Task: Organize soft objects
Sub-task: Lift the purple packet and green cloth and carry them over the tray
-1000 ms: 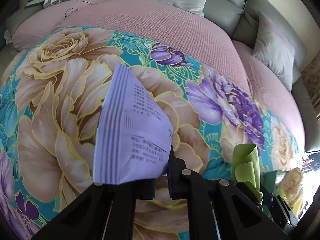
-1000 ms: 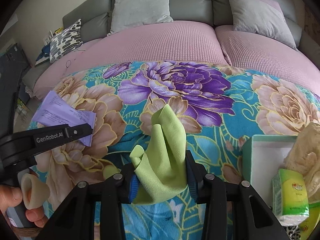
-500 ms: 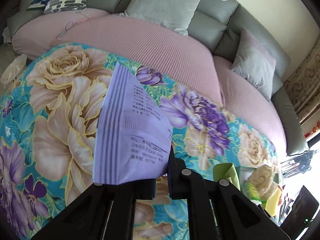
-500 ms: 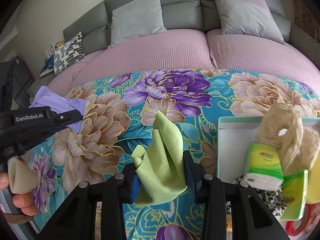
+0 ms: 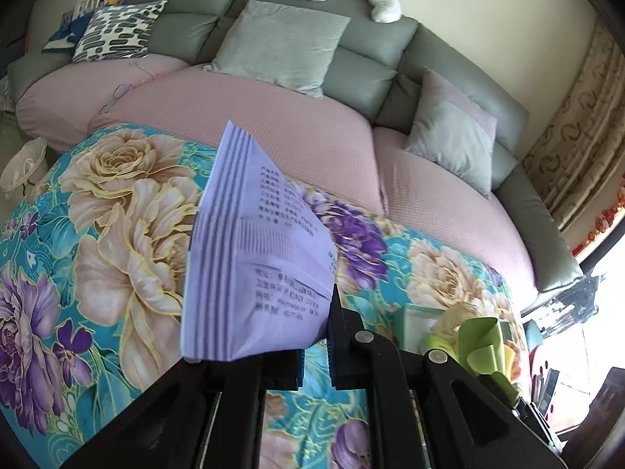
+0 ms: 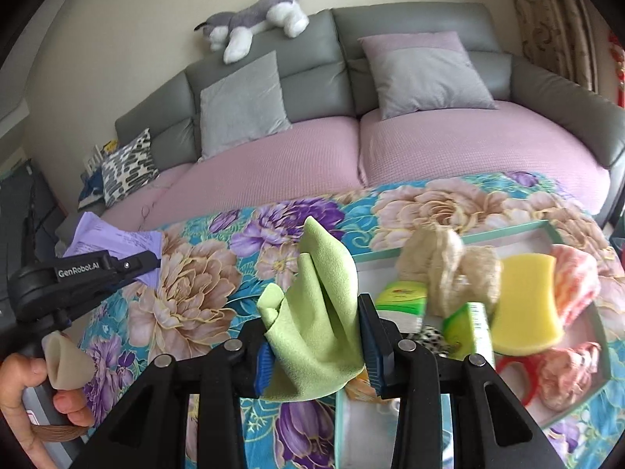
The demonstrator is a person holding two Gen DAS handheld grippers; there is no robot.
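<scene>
While left claw (image 5: 314,346) grips packet (image 5: 254,262), right claw (image 6: 314,346) pinches cloth (image 6: 316,312).

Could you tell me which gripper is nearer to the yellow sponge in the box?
Right. The right gripper, holding the green cloth, sits at the box's edge beside the yellow sponge; the left gripper, holding the purple packet, is far across the floral blanket.

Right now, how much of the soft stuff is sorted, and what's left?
Done: the teal box already holds a yellow sponge, loofah, tissue packs and pink cloths. In hand: the right tool grips the green cloth; the left tool grips the purple packet. Left: both into the box.
</scene>
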